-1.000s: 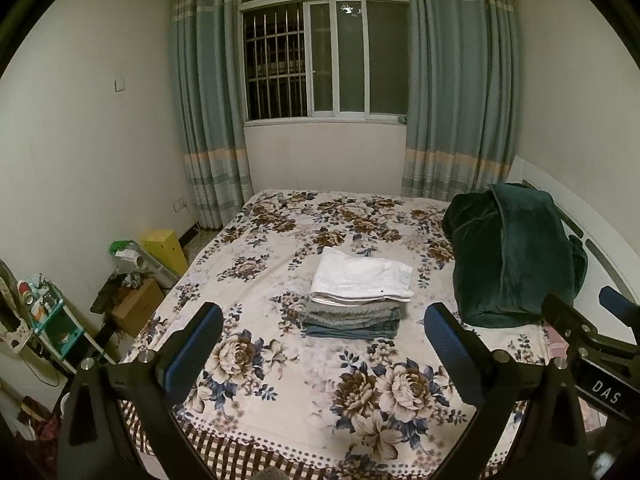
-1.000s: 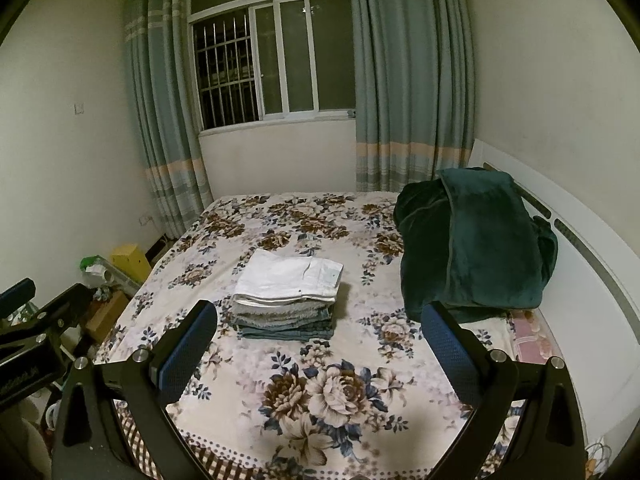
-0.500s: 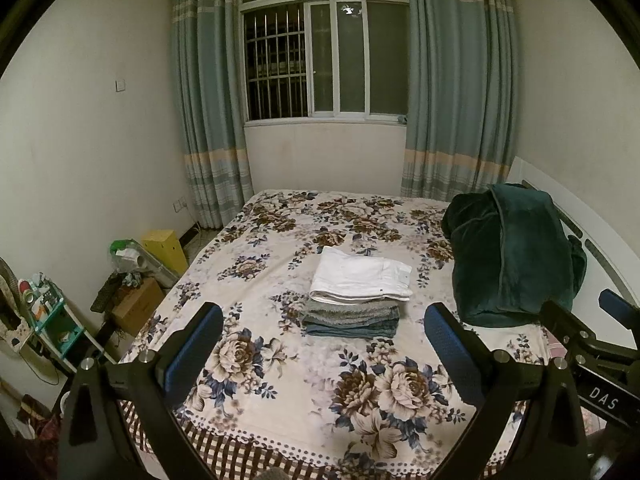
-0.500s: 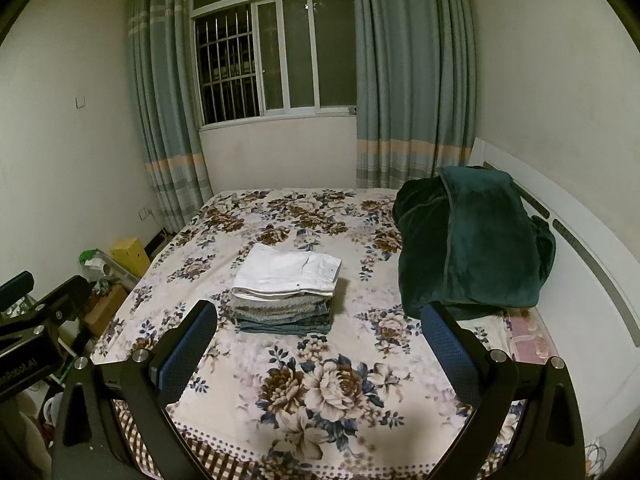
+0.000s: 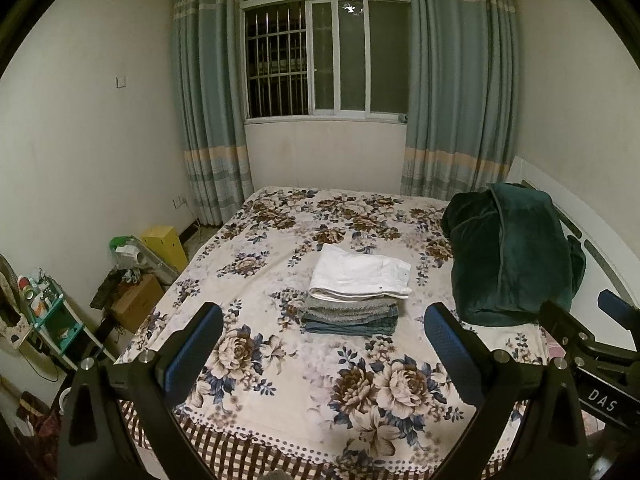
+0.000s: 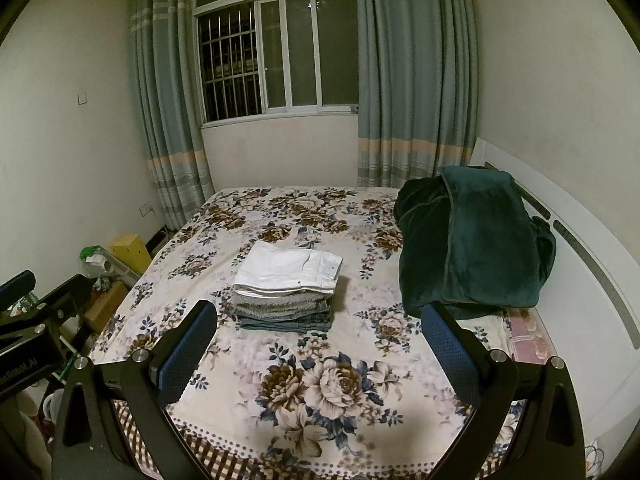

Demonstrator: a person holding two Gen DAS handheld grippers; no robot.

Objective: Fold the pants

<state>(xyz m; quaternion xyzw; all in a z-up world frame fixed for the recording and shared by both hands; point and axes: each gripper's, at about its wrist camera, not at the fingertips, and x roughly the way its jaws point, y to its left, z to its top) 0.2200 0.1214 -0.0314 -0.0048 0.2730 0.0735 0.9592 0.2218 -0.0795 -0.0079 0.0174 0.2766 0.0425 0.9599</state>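
A stack of folded pants [image 5: 356,294] lies in the middle of the bed, white pair [image 5: 360,272] on top, grey and blue denim pairs below. The stack also shows in the right wrist view [image 6: 288,288]. My left gripper [image 5: 324,336] is open and empty, held above the bed's near edge, well short of the stack. My right gripper [image 6: 318,332] is open and empty too, at the same height. Part of the right gripper shows at the right edge of the left wrist view [image 5: 592,344].
The bed has a floral sheet [image 5: 280,368]. A dark green blanket [image 5: 508,256] is heaped at the right by the white headboard [image 6: 580,248]. Boxes and a yellow container [image 5: 164,244] sit on the floor left of the bed, with a small shelf [image 5: 44,312]. A window and curtains stand behind.
Both grippers have drifted very slightly; the view of the bed shifts a little. The pants stack has not moved, and both grippers stay open.
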